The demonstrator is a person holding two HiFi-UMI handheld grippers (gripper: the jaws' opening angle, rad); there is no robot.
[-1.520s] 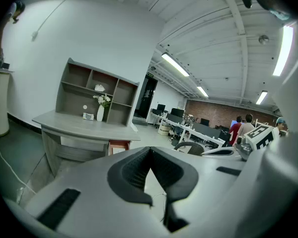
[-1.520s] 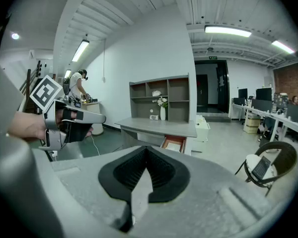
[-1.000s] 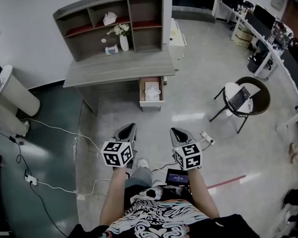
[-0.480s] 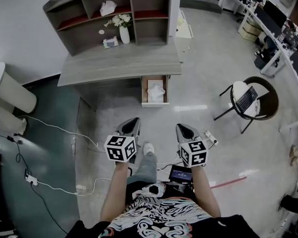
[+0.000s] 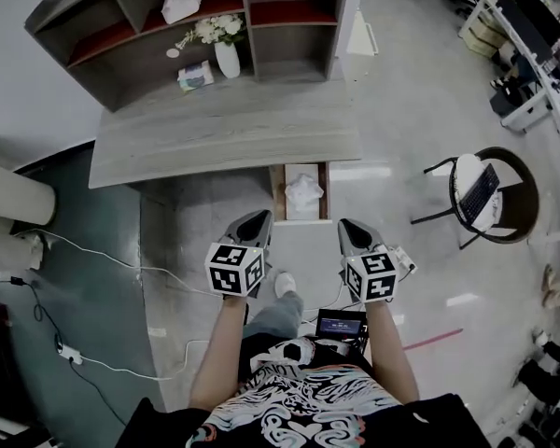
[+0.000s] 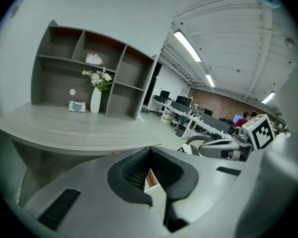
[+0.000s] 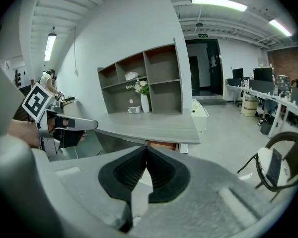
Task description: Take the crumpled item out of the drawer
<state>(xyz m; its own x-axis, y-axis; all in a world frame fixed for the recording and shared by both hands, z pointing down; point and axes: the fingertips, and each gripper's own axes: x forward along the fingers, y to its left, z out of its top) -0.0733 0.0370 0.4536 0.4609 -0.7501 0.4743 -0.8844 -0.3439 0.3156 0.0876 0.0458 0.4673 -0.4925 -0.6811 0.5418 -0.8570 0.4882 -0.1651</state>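
Observation:
The crumpled white item point(image 5: 303, 191) lies in the open drawer point(image 5: 279, 192) under the grey desk point(image 5: 224, 129), in the head view. My left gripper point(image 5: 259, 217) is shut and empty, its tip just short of the drawer's front left corner. My right gripper point(image 5: 344, 225) is shut too, a little to the right of the drawer front. In the left gripper view the jaws point(image 6: 150, 150) meet and the drawer's brown edge point(image 6: 151, 178) shows in the slit below them. The right gripper view shows its jaws point(image 7: 146, 149) closed below the drawer front point(image 7: 164, 146).
A hutch point(image 5: 196, 26) on the desk holds a flower vase point(image 5: 226, 57), a tissue box point(image 5: 194, 76) and a white wad point(image 5: 181, 0). A round chair with a laptop point(image 5: 490, 192) stands to the right. Cables point(image 5: 103, 250) and a power strip point(image 5: 70, 353) lie on the floor at left.
The person has walked forward: desk and drawer are nearer and lower in the head view, and both grippers now reach the drawer front. Both stay shut.

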